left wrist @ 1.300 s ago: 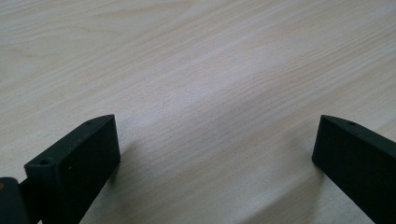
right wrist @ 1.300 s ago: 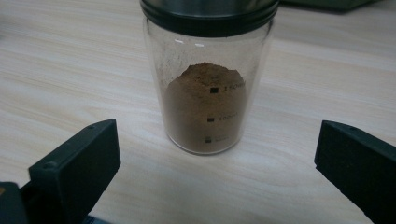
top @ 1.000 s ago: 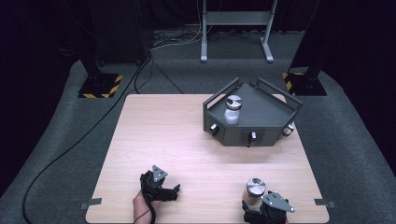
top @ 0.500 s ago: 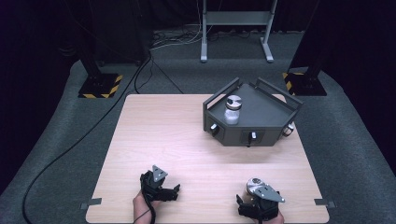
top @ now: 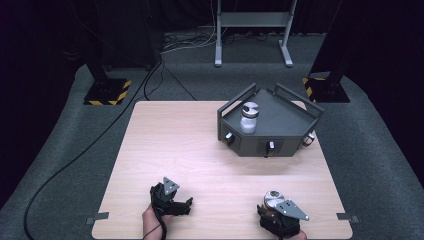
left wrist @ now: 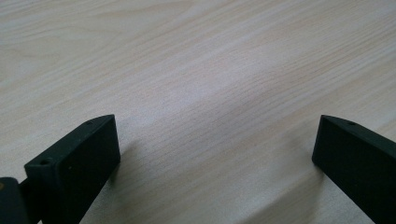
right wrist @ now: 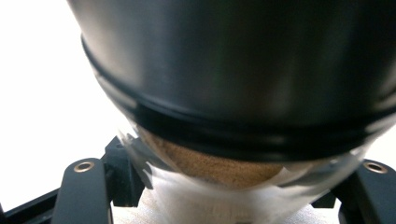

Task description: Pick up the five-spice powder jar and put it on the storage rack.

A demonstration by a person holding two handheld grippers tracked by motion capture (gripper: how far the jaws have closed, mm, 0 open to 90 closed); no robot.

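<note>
- Black jaws of the right gripper (top: 276,210) pinch a glass jar (right wrist: 224,186) at its clear lower body; they have just been closing, with the jar between them, and now press on both its sides.
- Brushed metal caps this jar, and a brown powder lies inside it, seen in the right gripper view below the dark lid (right wrist: 243,70).
- From the high view the held jar's lid (top: 273,196) shows just ahead of the gripper's grey plate, at the near right of the wooden table (top: 200,150).
- Wide apart stand the jaws of the left gripper (top: 170,197), with bare wood between them and nothing held; it rests at the near edge, left of centre.
- Far right on the table sits a dark grey tray (top: 285,117) with raised rails and small knobs on its near faces.
- Inside that tray, at its left corner, a second jar (top: 249,117) stands upright with a metal lid and white contents.
- Against the earlier frames, the right gripper has shifted slightly to the left and its jaws have come in onto the jar; the left gripper, the tray and the white-filled jar lie as before.
</note>
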